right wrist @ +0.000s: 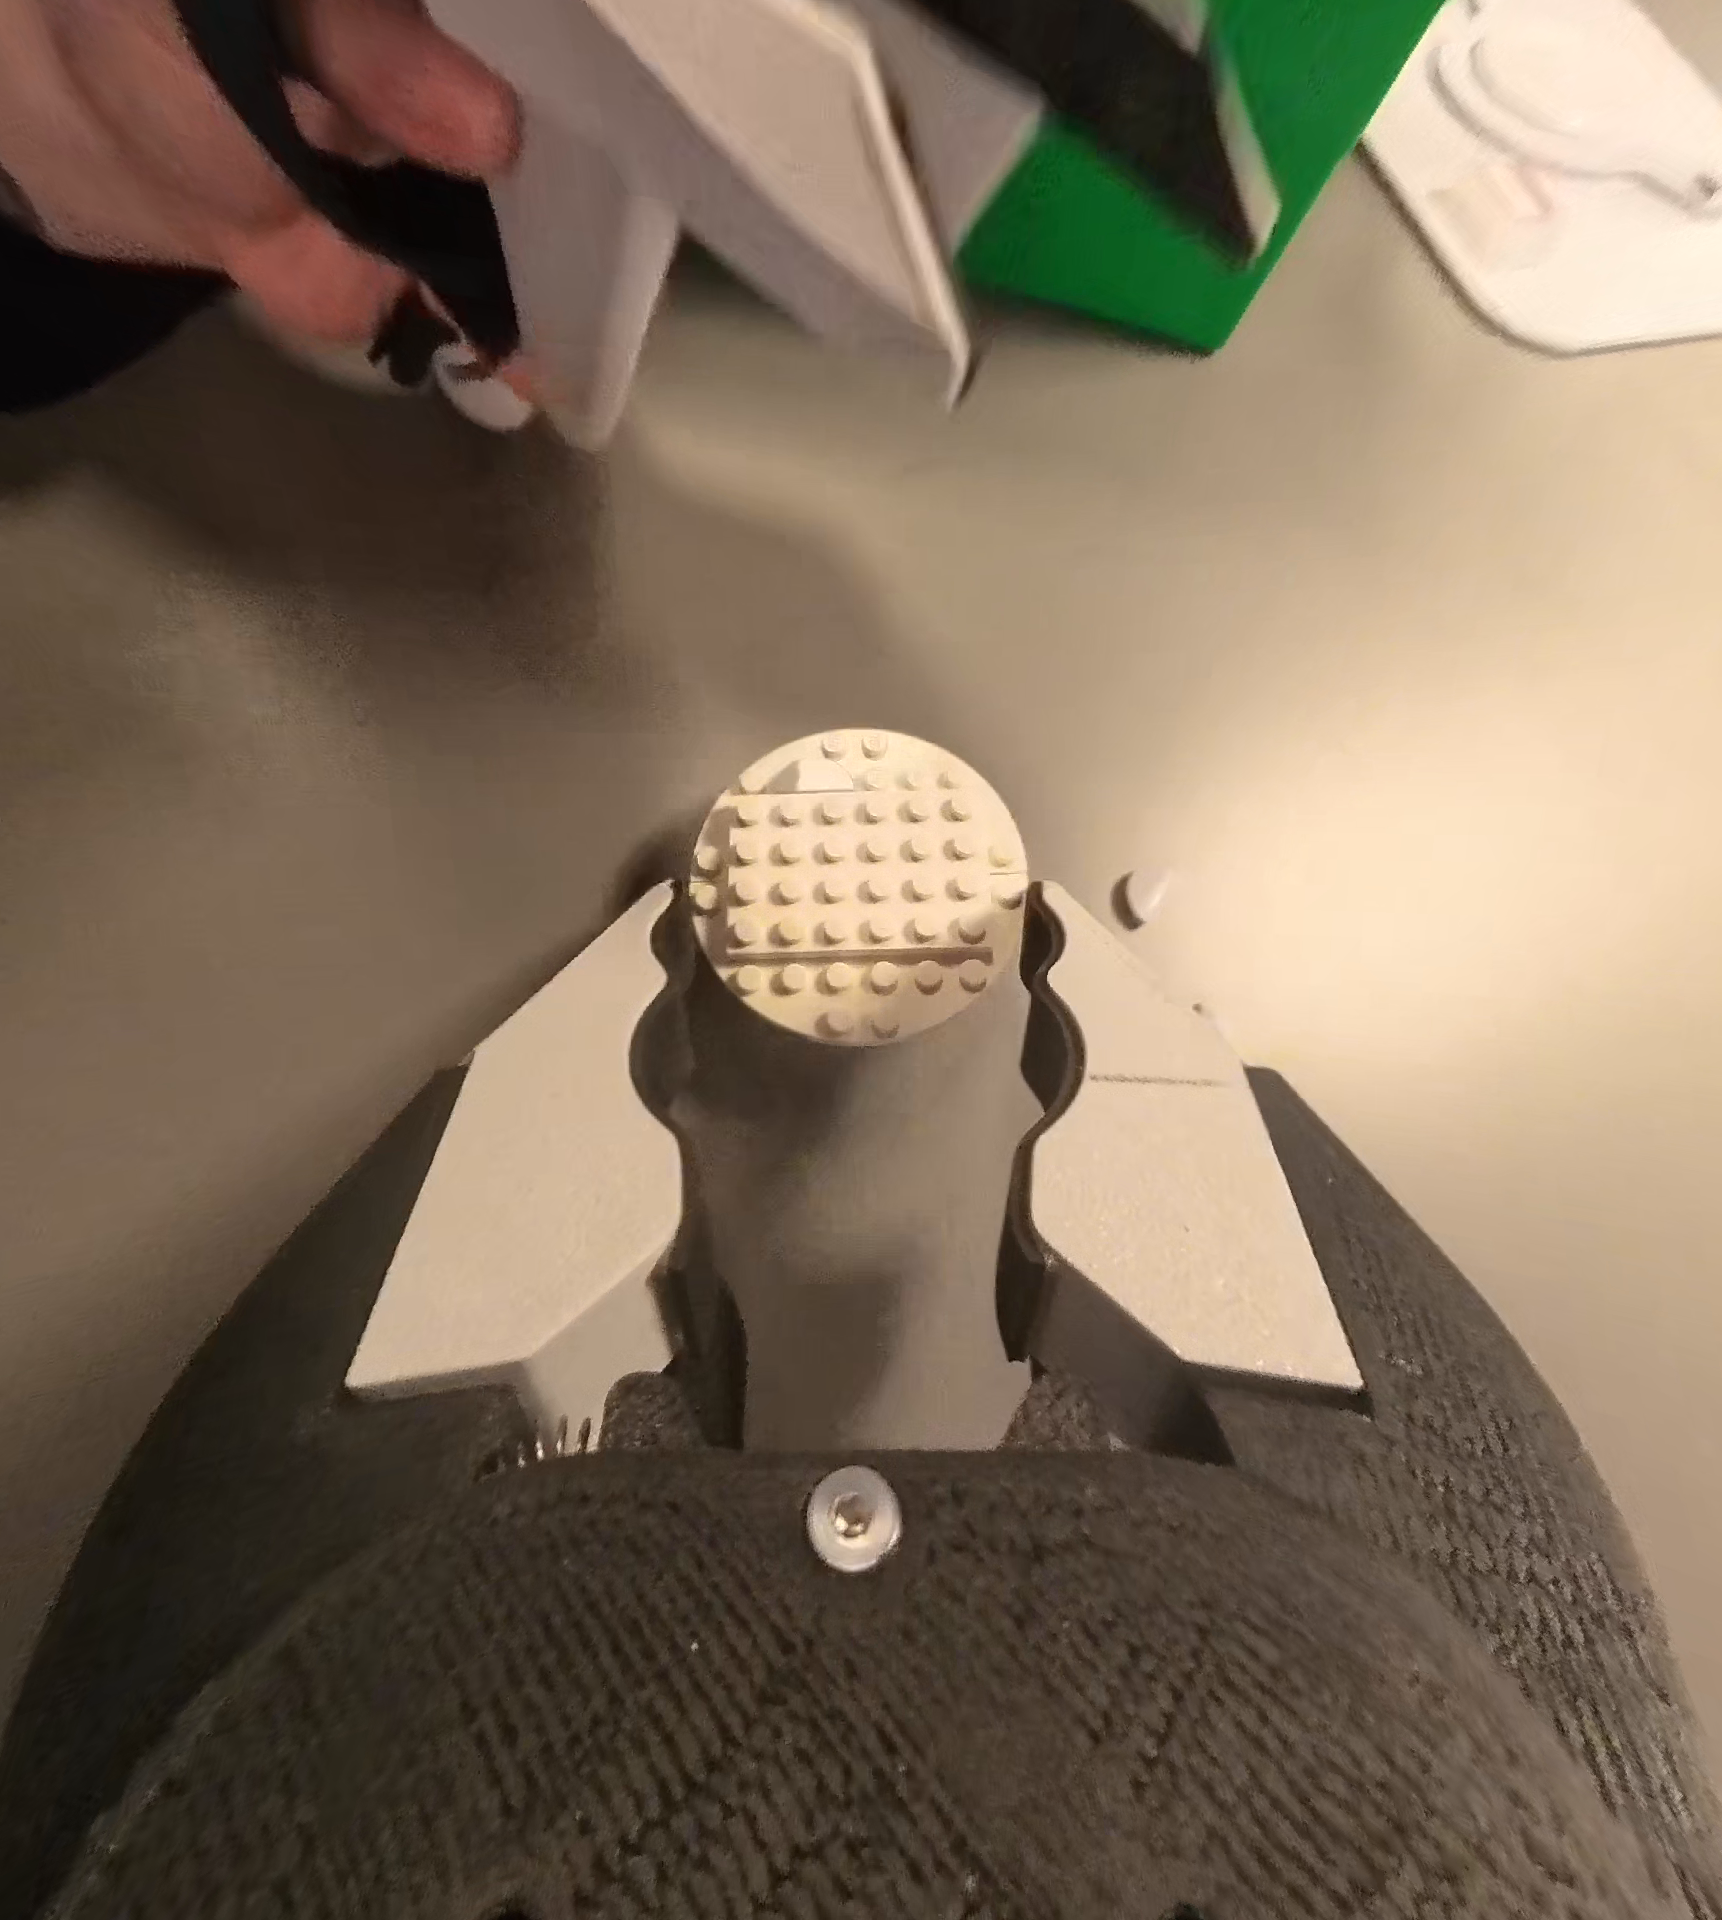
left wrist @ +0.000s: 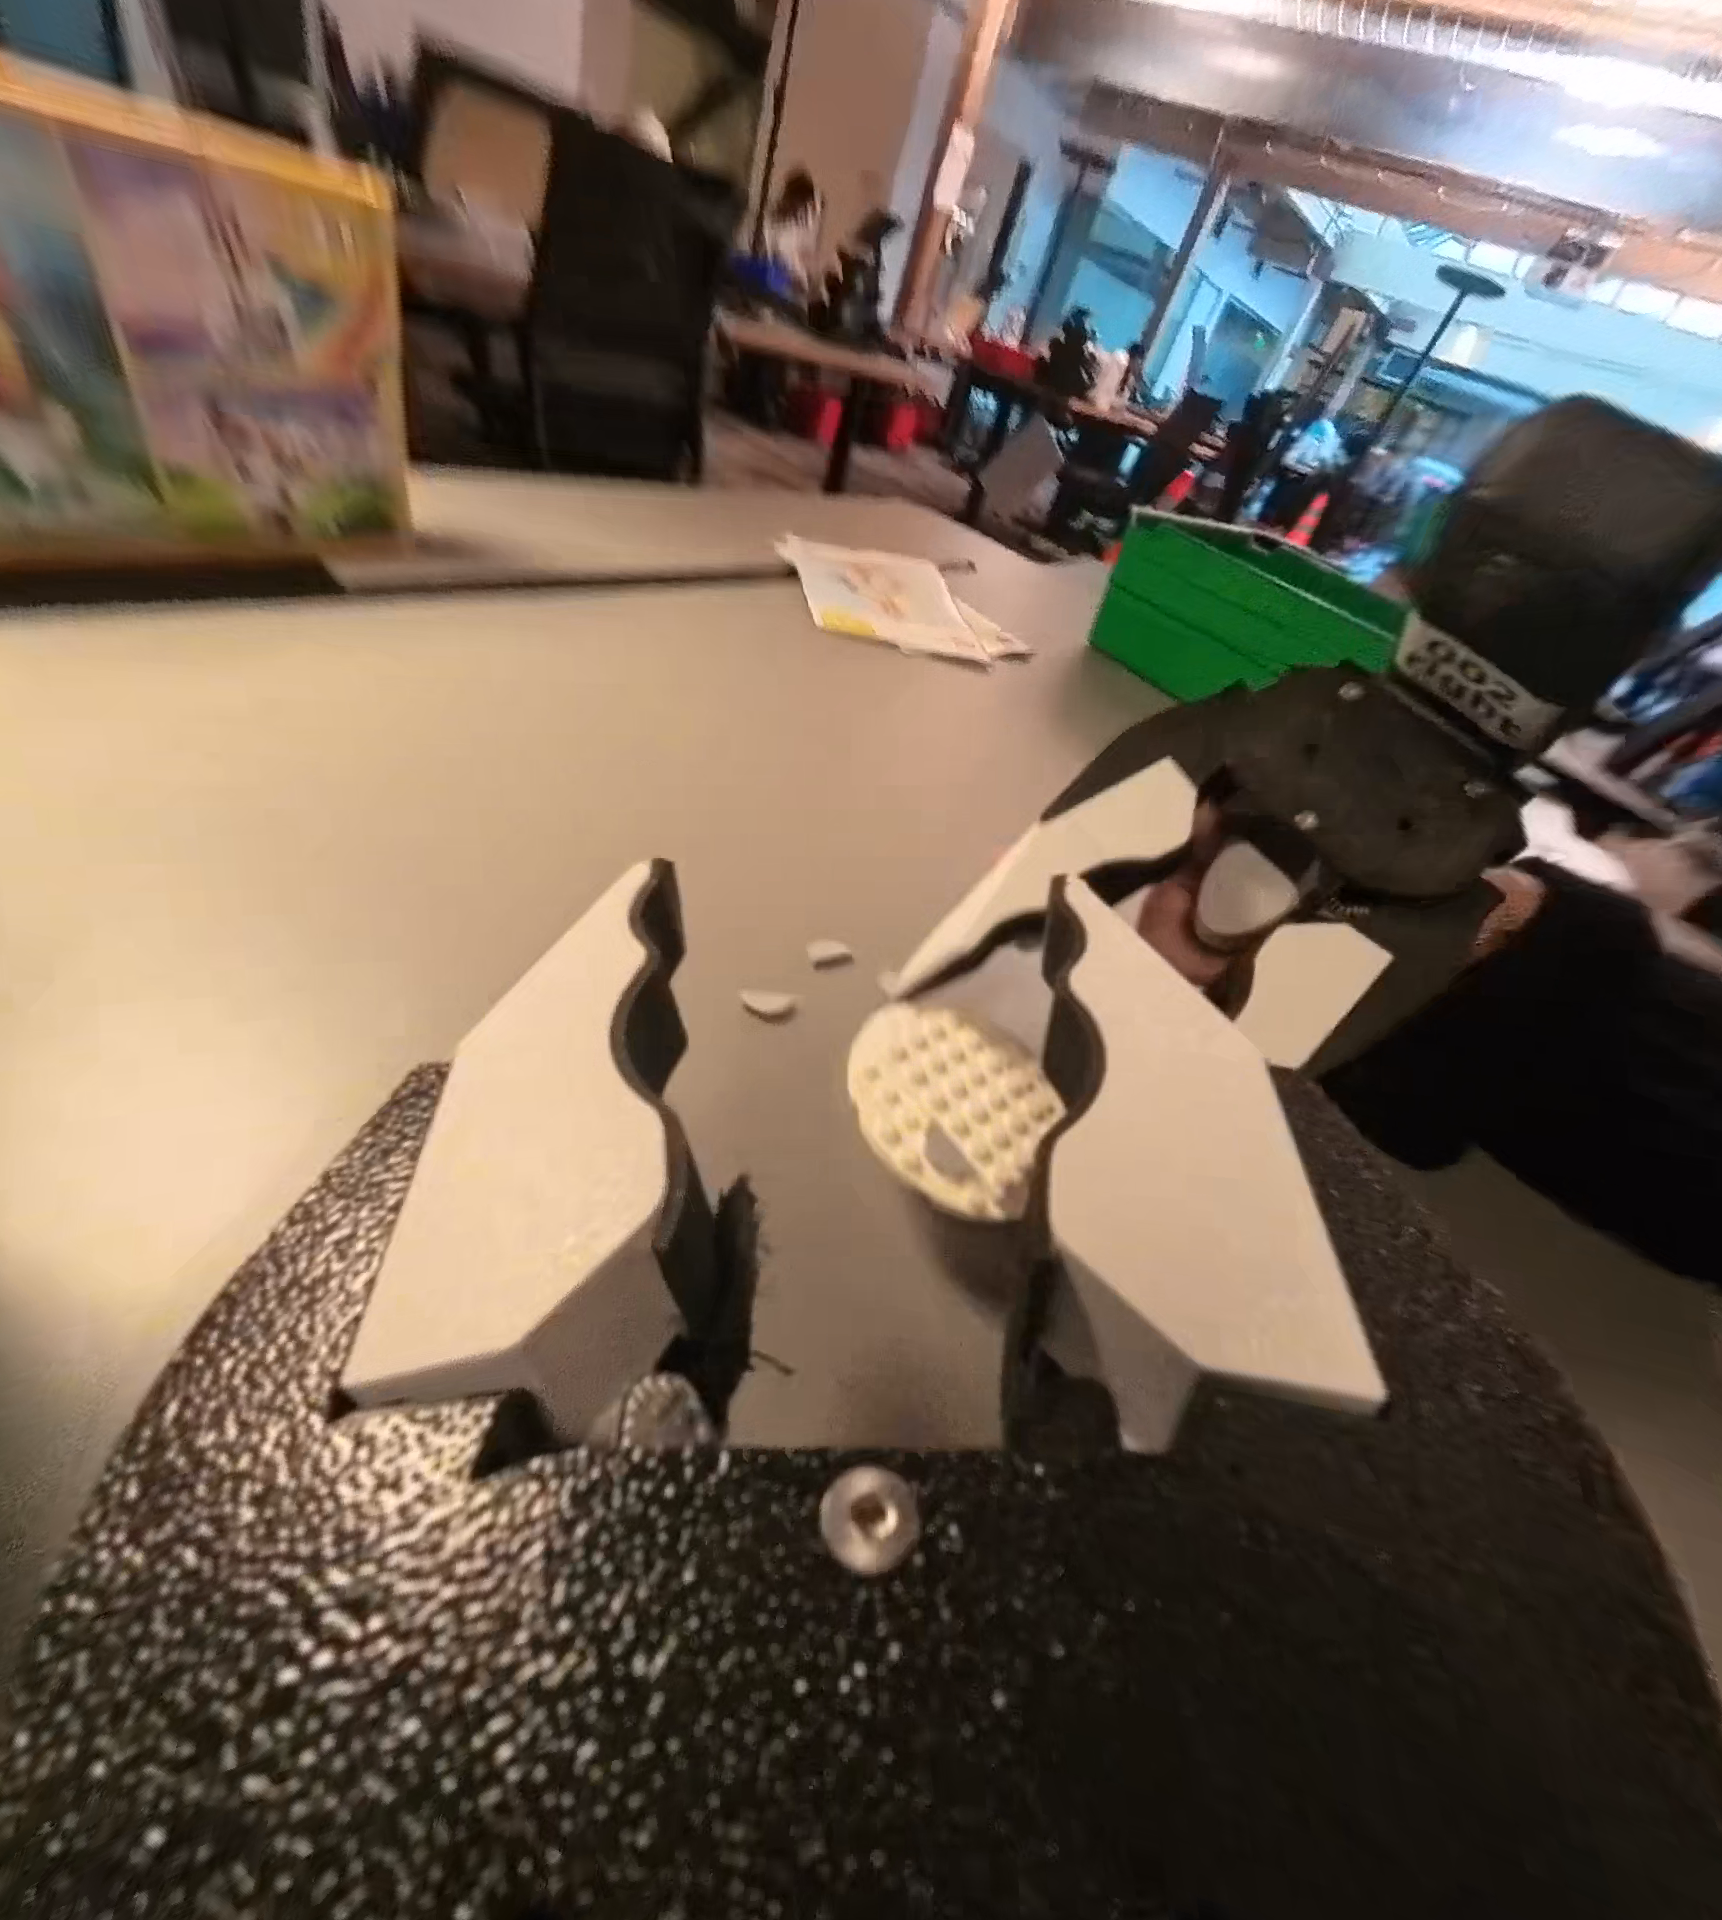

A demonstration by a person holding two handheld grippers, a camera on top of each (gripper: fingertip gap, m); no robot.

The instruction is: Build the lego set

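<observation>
Round lego plate [right wrist: 858, 891]: showing cream, studded in rows. Right gripper [right wrist: 855, 906]: showing pale grey fingers on a black woven-textured body. Left gripper [left wrist: 857, 894]: wearing grey fingers, black speckled body. Bin [left wrist: 1241, 623], far right: showing bright green. Table [right wrist: 1356, 675]: showing beige.

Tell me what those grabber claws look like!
Both the left gripper and the right gripper have two pale grey plastic fingers with wavy black inner pads, on a speckled black body with one silver screw. The person's hand wears a dark sleeve.
</observation>
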